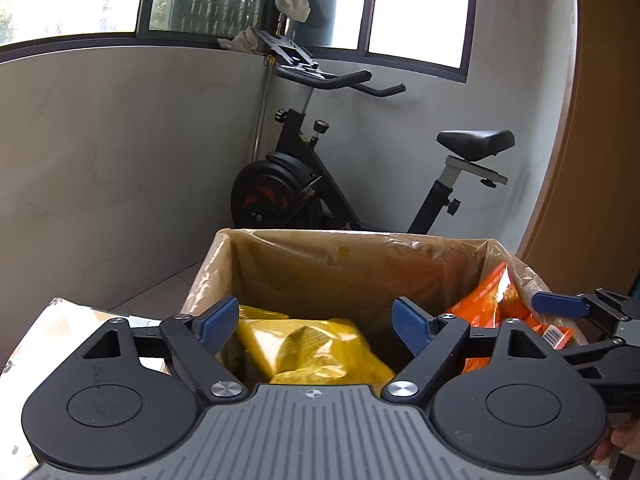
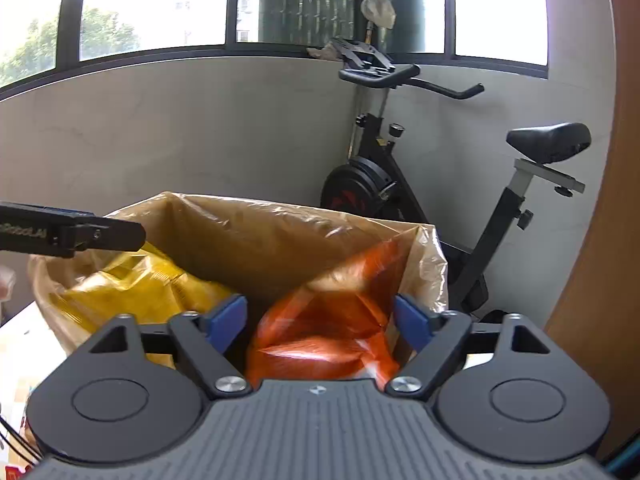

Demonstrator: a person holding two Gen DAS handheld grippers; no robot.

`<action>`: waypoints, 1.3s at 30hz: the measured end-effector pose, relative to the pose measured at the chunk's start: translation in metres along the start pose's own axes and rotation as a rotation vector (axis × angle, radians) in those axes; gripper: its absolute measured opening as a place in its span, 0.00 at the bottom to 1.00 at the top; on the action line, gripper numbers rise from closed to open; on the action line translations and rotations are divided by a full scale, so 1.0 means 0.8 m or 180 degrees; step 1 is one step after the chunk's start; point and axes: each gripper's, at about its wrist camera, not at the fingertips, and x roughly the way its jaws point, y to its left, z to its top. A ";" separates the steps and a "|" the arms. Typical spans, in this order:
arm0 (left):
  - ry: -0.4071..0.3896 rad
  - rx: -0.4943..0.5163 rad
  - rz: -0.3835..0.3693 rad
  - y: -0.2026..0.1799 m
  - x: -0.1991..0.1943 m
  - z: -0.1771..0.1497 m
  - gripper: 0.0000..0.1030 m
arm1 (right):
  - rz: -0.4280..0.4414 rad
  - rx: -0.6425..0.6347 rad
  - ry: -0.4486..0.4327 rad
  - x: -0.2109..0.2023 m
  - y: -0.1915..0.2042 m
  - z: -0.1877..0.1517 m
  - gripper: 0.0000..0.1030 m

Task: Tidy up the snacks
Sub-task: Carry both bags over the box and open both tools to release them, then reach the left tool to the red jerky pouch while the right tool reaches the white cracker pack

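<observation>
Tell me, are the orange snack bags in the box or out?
In: the orange snack bags sit inside the plastic-lined box, beside yellow bags.

orange snack bag (image 2: 320,344) motion-blurred, box (image 1: 280,264) base hidden

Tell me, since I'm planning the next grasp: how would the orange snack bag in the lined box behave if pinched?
The orange snack bag looks puffy and creased, so it would probably be light and give under the right tongs. Its glossy film may slip. Leaning against the plastic-lined box, it would likely flop, not hold shape.
</observation>
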 end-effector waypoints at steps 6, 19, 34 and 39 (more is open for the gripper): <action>-0.0056 -0.0012 0.0023 0.014 -0.027 -0.004 0.84 | 0.0069 -0.0131 -0.0064 -0.021 0.008 -0.008 0.89; -0.0240 -0.0015 0.0246 0.066 -0.119 -0.030 0.84 | 0.0145 0.0069 -0.0305 -0.083 0.002 -0.033 0.89; 0.0061 -0.0365 0.0448 0.105 -0.158 -0.118 0.84 | 0.0237 0.0037 -0.0421 -0.118 0.014 -0.085 0.91; 0.0301 -0.0491 0.0497 0.113 -0.157 -0.160 0.84 | 0.0268 -0.0029 -0.0278 -0.112 0.021 -0.116 0.91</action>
